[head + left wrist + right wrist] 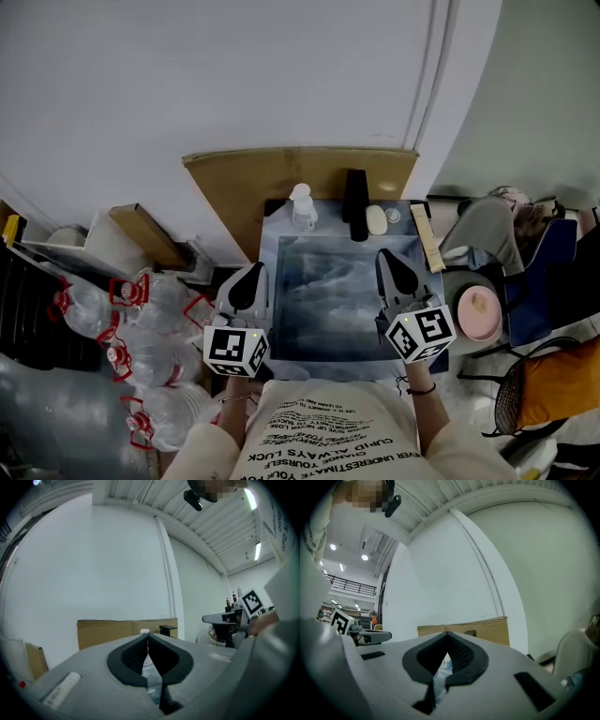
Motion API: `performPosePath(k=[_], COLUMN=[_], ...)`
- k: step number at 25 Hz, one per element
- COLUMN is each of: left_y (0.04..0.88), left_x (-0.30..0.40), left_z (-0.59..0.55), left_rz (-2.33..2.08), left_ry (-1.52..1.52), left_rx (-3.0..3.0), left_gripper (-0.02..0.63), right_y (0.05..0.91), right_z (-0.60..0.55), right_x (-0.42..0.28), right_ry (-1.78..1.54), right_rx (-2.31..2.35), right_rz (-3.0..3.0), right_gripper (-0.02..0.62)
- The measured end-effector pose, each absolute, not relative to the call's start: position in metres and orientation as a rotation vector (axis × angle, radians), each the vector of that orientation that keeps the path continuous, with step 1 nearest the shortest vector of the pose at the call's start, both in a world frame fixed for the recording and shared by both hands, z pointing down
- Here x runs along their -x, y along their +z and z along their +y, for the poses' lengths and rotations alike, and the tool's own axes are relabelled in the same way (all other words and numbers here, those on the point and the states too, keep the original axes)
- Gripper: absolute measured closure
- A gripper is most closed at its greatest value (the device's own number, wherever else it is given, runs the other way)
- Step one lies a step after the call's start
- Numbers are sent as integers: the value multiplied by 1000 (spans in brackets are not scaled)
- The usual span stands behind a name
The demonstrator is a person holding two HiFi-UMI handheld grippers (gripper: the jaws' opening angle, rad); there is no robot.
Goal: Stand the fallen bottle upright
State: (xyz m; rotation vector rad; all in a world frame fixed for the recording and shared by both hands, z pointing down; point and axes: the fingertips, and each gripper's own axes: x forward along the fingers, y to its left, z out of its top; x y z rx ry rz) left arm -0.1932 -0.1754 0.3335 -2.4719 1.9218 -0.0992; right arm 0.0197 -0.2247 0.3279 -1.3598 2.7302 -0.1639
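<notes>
A small clear bottle (302, 208) with a white cap stands upright at the far edge of the blue-grey marbled table (328, 319). My left gripper (251, 272) hovers level over the table's left edge, jaws shut and empty. My right gripper (387, 257) hovers over the right side, also shut with nothing held. Both are well short of the bottle. In the left gripper view the left gripper (148, 637) has its pads together, and the bottle's cap (144, 632) peeks just above them. In the right gripper view the bottle (446, 661) shows through the gap below the tips of the right gripper (447, 634).
A black block (356, 204), a white oval object (376, 219) and a beige strip (429, 238) lie at the table's far right. Cardboard (300, 169) leans on the wall behind. Large water jugs (141, 347) crowd the floor left; a pink bowl (479, 312) sits right.
</notes>
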Motion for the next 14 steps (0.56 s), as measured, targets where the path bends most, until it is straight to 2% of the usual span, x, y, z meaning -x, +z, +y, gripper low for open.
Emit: performPosePath(k=[14], left_y=[337], left_x=[198], left_z=[-174], left_rz=[1949], left_ry=[-109], left_rx=[2450], left_gripper=[581], right_y=[332], right_z=[-223], right_x=[-24], right_ry=[-175], right_rx=[1392], right_rz=[2717], right_gripper=[592])
